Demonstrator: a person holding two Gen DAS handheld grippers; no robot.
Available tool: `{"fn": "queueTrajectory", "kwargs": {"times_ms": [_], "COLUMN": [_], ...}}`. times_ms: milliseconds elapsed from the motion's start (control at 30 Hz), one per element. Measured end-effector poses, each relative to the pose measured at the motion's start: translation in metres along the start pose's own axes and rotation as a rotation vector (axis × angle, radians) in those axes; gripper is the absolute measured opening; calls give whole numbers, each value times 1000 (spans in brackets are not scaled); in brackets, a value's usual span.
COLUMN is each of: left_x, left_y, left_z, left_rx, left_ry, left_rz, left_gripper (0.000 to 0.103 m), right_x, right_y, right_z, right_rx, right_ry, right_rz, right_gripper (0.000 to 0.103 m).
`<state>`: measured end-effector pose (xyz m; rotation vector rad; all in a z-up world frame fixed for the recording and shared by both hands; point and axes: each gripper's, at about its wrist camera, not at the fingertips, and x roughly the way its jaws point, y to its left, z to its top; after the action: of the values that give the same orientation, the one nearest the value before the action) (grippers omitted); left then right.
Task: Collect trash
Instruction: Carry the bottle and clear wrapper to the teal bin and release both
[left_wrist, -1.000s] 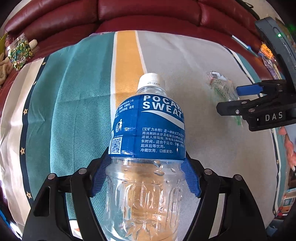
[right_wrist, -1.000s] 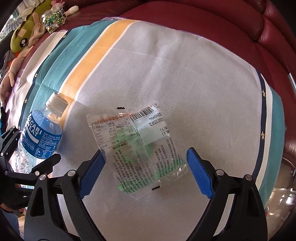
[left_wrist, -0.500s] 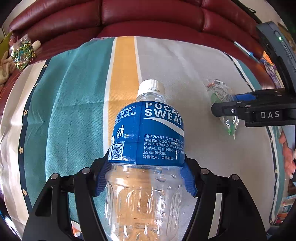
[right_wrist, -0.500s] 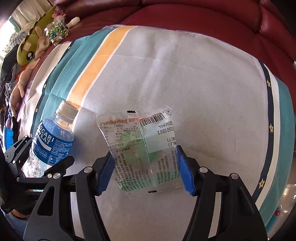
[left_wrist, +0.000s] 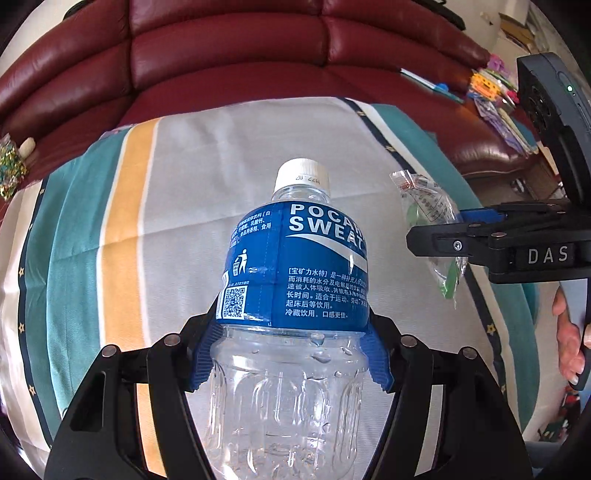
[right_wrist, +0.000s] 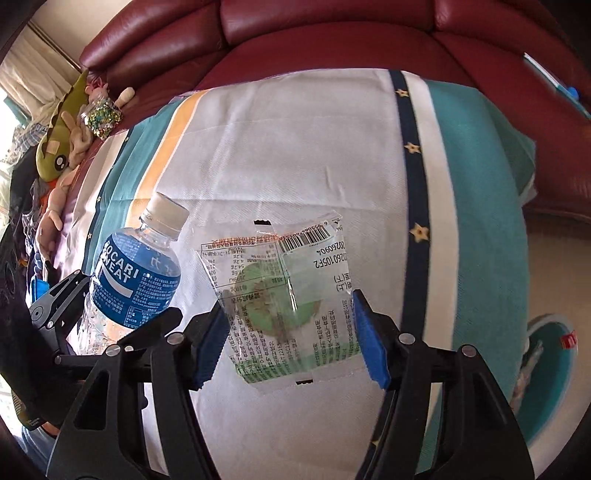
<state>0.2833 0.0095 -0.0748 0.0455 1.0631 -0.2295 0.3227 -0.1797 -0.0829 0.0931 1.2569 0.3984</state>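
Note:
A clear plastic Pocari Sweat bottle (left_wrist: 295, 266) with a blue label and white cap sits upright between the blue pads of my left gripper (left_wrist: 290, 354), which is shut on its body just below the label. A clear, crinkled snack wrapper (right_wrist: 288, 295) with green print and a barcode is clamped by its side edges in my right gripper (right_wrist: 291, 339). Both are held above the striped cloth (right_wrist: 295, 147). The right wrist view shows the bottle (right_wrist: 136, 273) at the left. In the left wrist view the wrapper (left_wrist: 424, 203) hangs from the right gripper (left_wrist: 443, 229).
The striped teal, orange and white cloth (left_wrist: 166, 203) covers a dark red leather sofa (left_wrist: 229, 55). Plush toys (right_wrist: 55, 147) and a glitter jar (right_wrist: 101, 118) lie at the left. A teal bin (right_wrist: 546, 369) stands at the lower right. A person's hand (left_wrist: 569, 343) grips the right handle.
My right gripper's jaws closed on the wrapper. Both grippers then lifted their loads off the cloth and shifted right, bringing the cloth's right edge and the bin into view.

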Motion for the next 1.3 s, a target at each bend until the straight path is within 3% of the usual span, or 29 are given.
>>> {"fn": "queueTrajectory", "kwargs": {"times_ms": [300,800,1067,1300], "left_x": [-1,15,40,69], "left_y": [-98,-288,-362,-397], "left_z": [4,1,0,6], "left_rx": [92,331,405,426], "left_ry": [7,47,87,128], "left_rz": [-67,-189,-239,-269], "left_gripper": [67,67,67,67], "right_x": [-66,-154,-171,-174], "right_y": [-85,-249,-294,-314], "right_z": [-62,-171,-202,-208], "right_rx": [136,450,528,566], "right_ry": [-89,-219,-234,-242], "right_rz": [-12,-69,-78,-76], "right_gripper": [62,62,62,62]}}
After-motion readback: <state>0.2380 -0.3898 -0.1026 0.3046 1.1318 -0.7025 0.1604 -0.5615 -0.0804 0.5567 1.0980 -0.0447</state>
